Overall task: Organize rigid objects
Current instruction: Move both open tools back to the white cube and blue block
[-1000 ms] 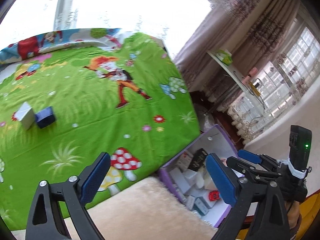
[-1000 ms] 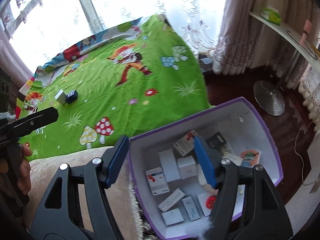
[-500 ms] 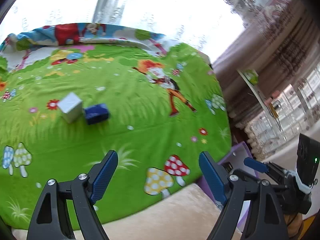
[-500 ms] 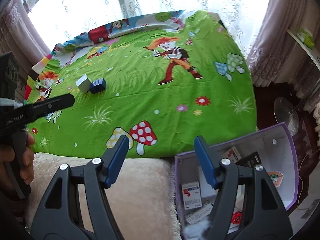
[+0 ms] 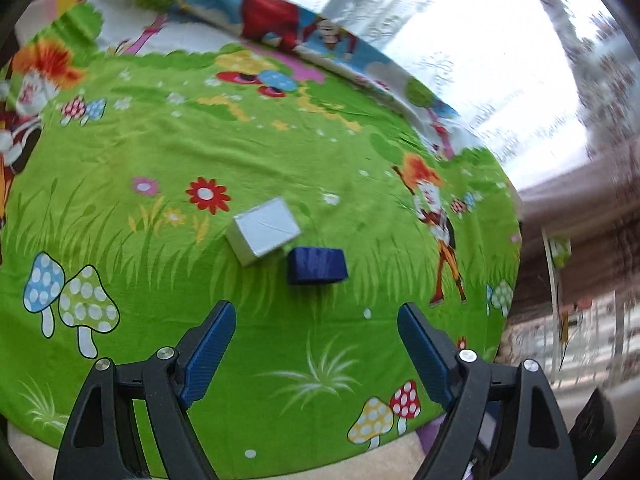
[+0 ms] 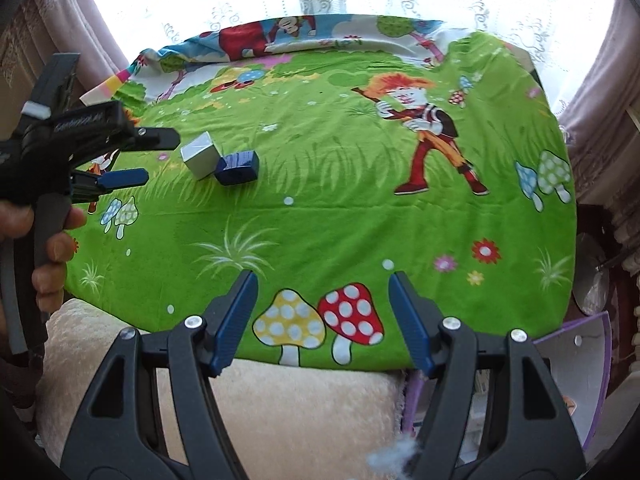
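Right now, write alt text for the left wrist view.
An open left gripper hovers over a green cartoon sheet, its fingers pointing at a white box and a blue box lying side by side. Bright curtains fill the background.

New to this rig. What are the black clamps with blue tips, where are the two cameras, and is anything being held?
No robot here: a person holds a two-finger gripper in each hand, each with a fisheye camera looking along its fingers. One picture is from the left gripper, the other from the right gripper, which also shows the left one from the side. On the green cartoon sheet lie a white box and a dark blue box, close together. A purple bin sits at the lower right. Both grippers are open, holding nothing.
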The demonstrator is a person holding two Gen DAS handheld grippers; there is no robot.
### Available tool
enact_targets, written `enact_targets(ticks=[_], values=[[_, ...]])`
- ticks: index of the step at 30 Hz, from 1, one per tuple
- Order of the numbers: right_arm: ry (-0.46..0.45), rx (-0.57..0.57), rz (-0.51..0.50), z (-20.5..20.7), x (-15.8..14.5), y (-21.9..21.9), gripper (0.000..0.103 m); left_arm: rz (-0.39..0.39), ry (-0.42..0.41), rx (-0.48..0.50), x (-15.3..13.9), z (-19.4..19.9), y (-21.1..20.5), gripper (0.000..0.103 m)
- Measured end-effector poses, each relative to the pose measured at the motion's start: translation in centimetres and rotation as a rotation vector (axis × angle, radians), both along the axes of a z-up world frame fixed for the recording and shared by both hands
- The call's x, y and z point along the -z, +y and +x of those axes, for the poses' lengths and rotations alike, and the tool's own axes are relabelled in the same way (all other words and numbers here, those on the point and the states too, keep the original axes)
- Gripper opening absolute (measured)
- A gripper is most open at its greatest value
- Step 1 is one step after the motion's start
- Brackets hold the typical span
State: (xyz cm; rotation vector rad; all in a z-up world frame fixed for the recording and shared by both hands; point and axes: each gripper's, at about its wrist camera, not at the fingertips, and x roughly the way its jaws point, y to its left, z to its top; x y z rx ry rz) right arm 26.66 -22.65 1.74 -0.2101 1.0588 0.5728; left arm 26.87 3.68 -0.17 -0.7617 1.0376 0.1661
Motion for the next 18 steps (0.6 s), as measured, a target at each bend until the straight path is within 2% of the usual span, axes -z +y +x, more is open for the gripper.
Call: enact_targets(ticks=[8, 13, 16, 17, 18], values=[[-0.020, -0.039, -0.008, 1.3, 0.4, 2.6, 0.071, -0.135, 0.120, -0.208, 4.2, 2.8, 3.2, 0.084], [-0.015, -0.057, -0.013, 1.7, 0.9, 3.4, 0.071, -0.144, 0.178, -0.264, 5.9, 4.4, 3.1, 0.084], [-0.014, -0.071, -0.014, 1.8, 1.2, 4.0, 0.071, -0.109, 0.233, -0.246, 7.1, 5.3, 2.9, 0.063], [-0.016, -0.077, -0.012, 1.8, 1.2, 4.2, 0.071, -0.078, 0.225, -0.238, 6.8, 5.4, 2.7, 0.056], [-0.018, -0.082, -0.010, 1.9, 1.2, 4.4, 0.071, -0.055, 0.224, -0.215, 6.7, 5.5, 2.4, 0.056]])
